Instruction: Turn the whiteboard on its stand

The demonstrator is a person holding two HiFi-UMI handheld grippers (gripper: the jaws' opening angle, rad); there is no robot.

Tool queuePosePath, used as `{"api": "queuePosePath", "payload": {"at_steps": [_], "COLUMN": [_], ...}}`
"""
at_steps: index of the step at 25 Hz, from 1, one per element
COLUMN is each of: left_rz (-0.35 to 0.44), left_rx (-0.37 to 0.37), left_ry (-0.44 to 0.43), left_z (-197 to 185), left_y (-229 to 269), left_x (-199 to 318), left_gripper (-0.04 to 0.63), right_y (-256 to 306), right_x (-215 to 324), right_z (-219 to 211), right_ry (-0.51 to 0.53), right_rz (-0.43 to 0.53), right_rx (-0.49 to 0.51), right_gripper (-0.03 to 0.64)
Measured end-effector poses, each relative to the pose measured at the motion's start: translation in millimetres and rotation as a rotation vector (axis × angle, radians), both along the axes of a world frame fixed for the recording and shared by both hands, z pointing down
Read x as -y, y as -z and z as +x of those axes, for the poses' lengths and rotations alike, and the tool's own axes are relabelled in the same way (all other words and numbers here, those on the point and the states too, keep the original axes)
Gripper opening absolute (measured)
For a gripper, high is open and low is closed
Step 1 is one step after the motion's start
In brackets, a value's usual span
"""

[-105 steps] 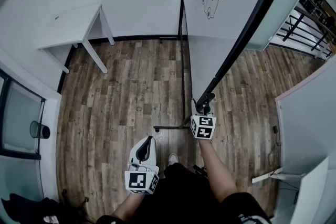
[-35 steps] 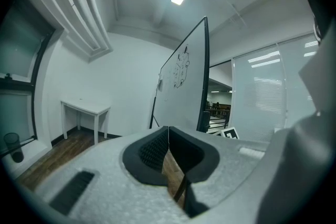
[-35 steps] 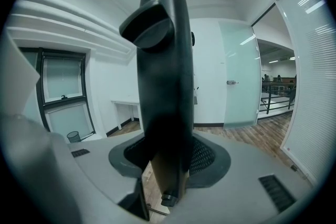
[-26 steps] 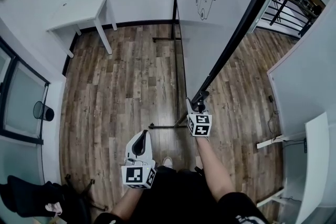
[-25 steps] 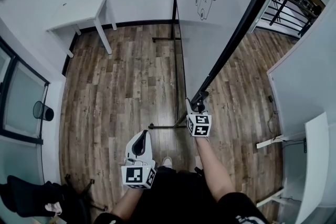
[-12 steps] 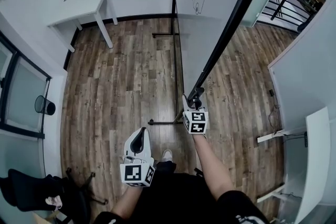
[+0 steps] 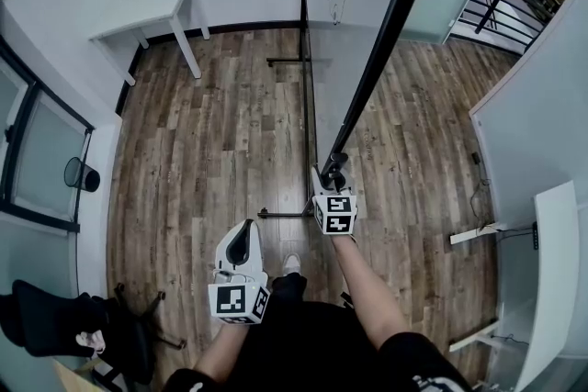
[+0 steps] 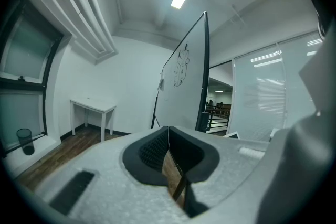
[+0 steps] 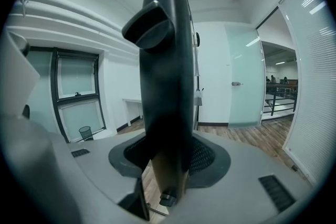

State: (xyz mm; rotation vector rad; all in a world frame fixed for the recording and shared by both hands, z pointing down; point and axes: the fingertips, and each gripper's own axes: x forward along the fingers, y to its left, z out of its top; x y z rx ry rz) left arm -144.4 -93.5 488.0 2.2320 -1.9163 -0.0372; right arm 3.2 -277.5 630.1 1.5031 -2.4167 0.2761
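Observation:
The whiteboard [image 7: 338,78] with a drawing on it hangs in a black frame [image 7: 377,50] on a thin black stand [image 7: 280,214]. From the head view I see it nearly edge-on. My right gripper [image 7: 333,179] is shut on the frame's lower corner. In the right gripper view the black frame [image 9: 165,86] rises between the pads [image 9: 202,157]. My left gripper [image 7: 241,245] hangs low to the left, apart from the board, shut with nothing in it. In the left gripper view its jaws [image 8: 168,131] point toward the whiteboard [image 8: 181,86].
A white table [image 7: 152,9] stands against the far wall. A dark waste bin [image 7: 81,174] sits by the window at left and a black chair [image 7: 64,326] at lower left. White partitions [image 7: 542,96] and a white desk [image 7: 551,289] close in the right side.
The whiteboard has swung, so its drawn face looks narrower and its frame stands steeper in view. My right gripper has moved a little left with the corner. The left gripper has stayed put.

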Motion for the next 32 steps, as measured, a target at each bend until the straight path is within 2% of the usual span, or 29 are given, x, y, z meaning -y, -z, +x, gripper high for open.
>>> {"api": "queuePosePath", "payload": {"at_steps": [21, 32], "left_rz": [0.054, 0.037], "left_rx": [0.015, 0.032], "left_ry": [0.098, 0.172], "left_z": [37, 43], "left_y": [7, 8], "left_x": [-167, -263], "left_gripper": [0.018, 0.018], "right_y": [-2, -4], "right_x": [-134, -204], "right_z": [10, 15], "right_ry": [0.063, 0.085], "right_rz": [0.008, -0.002], "right_rx": [0.007, 0.008], "right_gripper": [0.173, 0.173]}}
